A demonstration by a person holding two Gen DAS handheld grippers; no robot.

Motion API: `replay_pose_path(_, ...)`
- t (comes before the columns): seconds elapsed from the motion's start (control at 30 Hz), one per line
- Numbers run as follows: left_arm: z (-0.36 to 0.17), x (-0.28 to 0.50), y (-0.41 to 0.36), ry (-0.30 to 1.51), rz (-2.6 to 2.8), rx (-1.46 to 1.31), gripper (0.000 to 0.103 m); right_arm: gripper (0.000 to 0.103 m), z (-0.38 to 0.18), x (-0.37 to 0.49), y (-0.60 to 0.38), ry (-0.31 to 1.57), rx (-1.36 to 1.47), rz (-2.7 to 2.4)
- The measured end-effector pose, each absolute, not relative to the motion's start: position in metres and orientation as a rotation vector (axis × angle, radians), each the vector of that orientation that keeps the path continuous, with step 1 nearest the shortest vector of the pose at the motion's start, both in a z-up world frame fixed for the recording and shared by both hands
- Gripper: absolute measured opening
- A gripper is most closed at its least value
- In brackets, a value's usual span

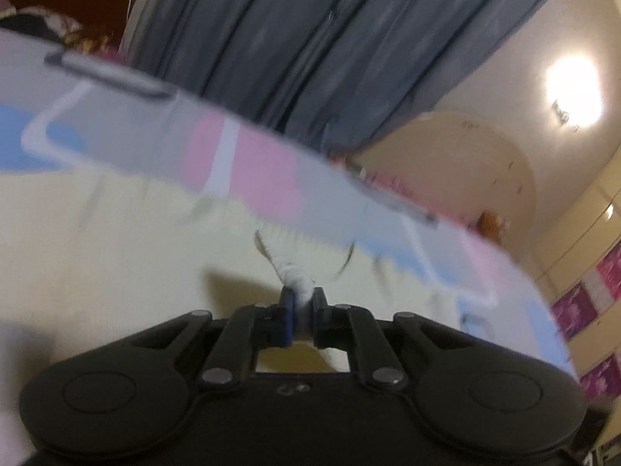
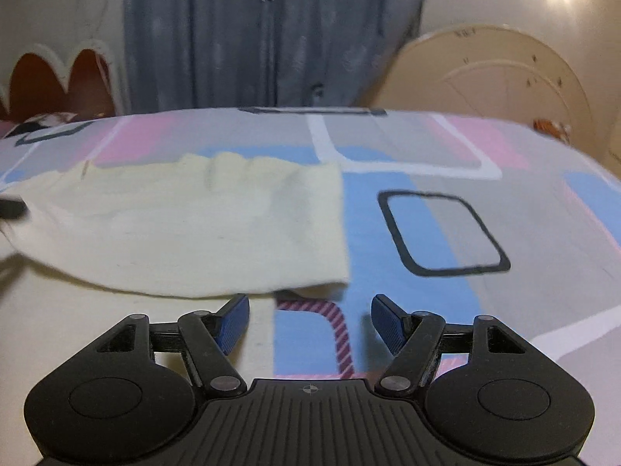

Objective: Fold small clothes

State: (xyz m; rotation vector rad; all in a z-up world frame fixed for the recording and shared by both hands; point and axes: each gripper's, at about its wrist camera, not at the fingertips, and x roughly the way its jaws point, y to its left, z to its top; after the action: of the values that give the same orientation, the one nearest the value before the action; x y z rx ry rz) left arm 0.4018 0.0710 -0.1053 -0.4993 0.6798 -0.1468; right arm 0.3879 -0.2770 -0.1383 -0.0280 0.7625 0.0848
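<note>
1. The pale yellow garment (image 2: 186, 229) is spread on the patterned bedsheet (image 2: 446, 233).
2. A white bunched edge of the fabric (image 1: 297, 283) is pinched between the clenched jaws of the left gripper (image 1: 302, 306).
3. The right gripper (image 2: 308, 320) is held released just beside the garment's near right corner; nothing is between its pads.
4. That corner is best seized squarely before lifting, so both edges fold evenly.

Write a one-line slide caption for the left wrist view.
Left tool pinches a bunched white edge of the pale yellow cloth on a patterned bedsheet, grey curtain behind.
</note>
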Motion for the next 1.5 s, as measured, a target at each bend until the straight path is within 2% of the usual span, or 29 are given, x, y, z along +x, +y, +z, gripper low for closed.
replay_pose_path(0.03,-0.097,0.401,0.075,0.650,-0.143,-0.502,0.008,0.070,-0.139,0.391,-0.279,0.765,-0.017,0.083)
replay_pose_path(0.07,-0.089,0.401,0.080,0.623,-0.136,-0.505,0.008,0.059,-0.140,0.394,-0.281,0.766,-0.006,0.089)
replay_pose_path(0.1,-0.083,0.401,0.085,0.604,-0.128,-0.507,0.008,0.044,-0.140,0.397,-0.282,0.769,0.003,0.093)
replay_pose_path(0.17,-0.076,0.403,0.095,0.577,-0.102,-0.511,0.008,0.038,-0.141,0.401,-0.281,0.771,0.016,0.103)
replay_pose_path(0.27,-0.075,0.400,0.110,0.569,-0.059,-0.501,0.008,0.037,-0.141,0.404,-0.273,0.761,0.003,0.119)
replay_pose_path(0.33,-0.083,0.398,0.117,0.589,-0.029,-0.498,0.008,0.027,-0.142,0.406,-0.270,0.764,0.005,0.139)
replay_pose_path(0.4,-0.096,0.398,0.121,0.621,-0.002,-0.492,0.008,0.007,-0.143,0.407,-0.268,0.775,0.020,0.172)
replay_pose_path(0.43,-0.105,0.398,0.122,0.636,0.013,-0.479,0.008,0.005,-0.143,0.408,-0.266,0.773,0.019,0.182)
replay_pose_path(0.63,-0.155,0.400,0.129,0.791,0.074,-0.441,0.008,0.000,-0.147,0.407,-0.276,0.792,0.045,0.107)
replay_pose_path(0.7,-0.157,0.399,0.126,0.788,0.086,-0.387,0.015,0.000,-0.146,0.404,-0.277,0.792,0.033,0.106)
replay_pose_path(0.77,-0.147,0.395,0.123,0.770,0.126,-0.330,0.036,0.000,-0.141,0.401,-0.281,0.787,0.035,0.105)
replay_pose_path(0.83,-0.137,0.386,0.125,0.734,0.165,-0.305,0.053,0.000,-0.133,0.396,-0.285,0.761,0.053,0.111)
replay_pose_path(1.1,-0.114,0.378,0.101,0.702,0.048,-0.224,0.054,0.001,-0.113,0.424,-0.266,0.690,0.083,0.196)
replay_pose_path(1.37,-0.157,0.411,0.091,0.771,0.060,-0.169,0.054,0.001,-0.132,0.476,-0.231,0.722,-0.025,0.240)
replay_pose_path(1.5,-0.153,0.408,0.089,0.780,0.056,-0.137,0.056,0.001,-0.146,0.491,-0.235,0.758,-0.040,0.234)
